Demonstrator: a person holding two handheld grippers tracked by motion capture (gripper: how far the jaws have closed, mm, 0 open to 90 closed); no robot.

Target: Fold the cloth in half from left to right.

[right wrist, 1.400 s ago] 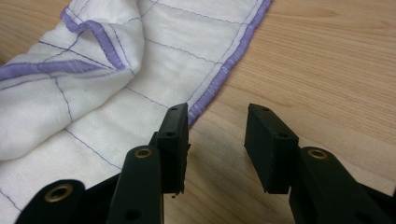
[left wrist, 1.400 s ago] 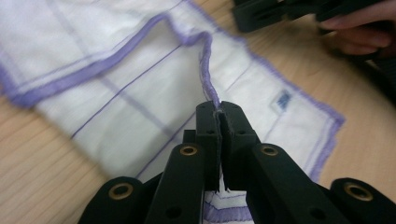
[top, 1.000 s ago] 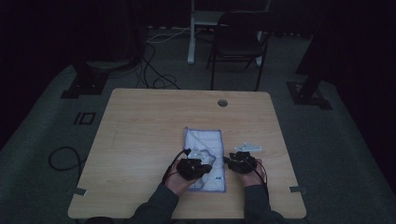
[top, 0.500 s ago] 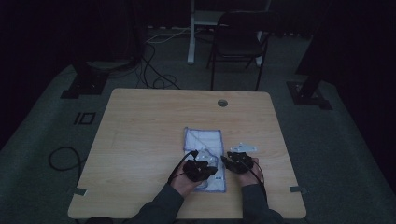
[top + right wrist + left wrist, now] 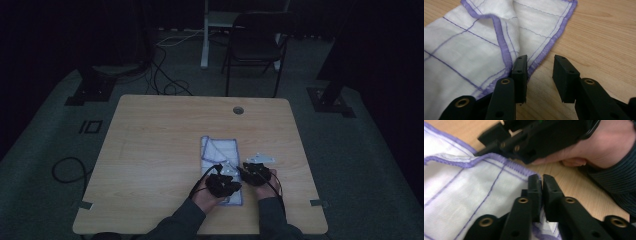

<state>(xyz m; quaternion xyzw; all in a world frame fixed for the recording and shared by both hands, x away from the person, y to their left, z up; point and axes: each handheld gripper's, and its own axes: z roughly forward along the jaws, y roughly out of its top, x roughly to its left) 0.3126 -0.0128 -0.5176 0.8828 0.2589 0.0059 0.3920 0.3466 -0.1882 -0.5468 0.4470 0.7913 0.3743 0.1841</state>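
Jaws: our L gripper (image 5: 541, 180) nearly shut, just been opening at cloth (image 5: 461, 202) corner, nothing pinched; R gripper (image 5: 540, 65) spread, cloth hem just left of it.

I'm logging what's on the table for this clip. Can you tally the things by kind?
White cloth with purple edging: 1
Black handheld grippers, left gripper and right gripper: 2
Wooden table: 1
Total: 4

Cloth (image 5: 220, 155) lies on table (image 5: 150, 150), before both hands
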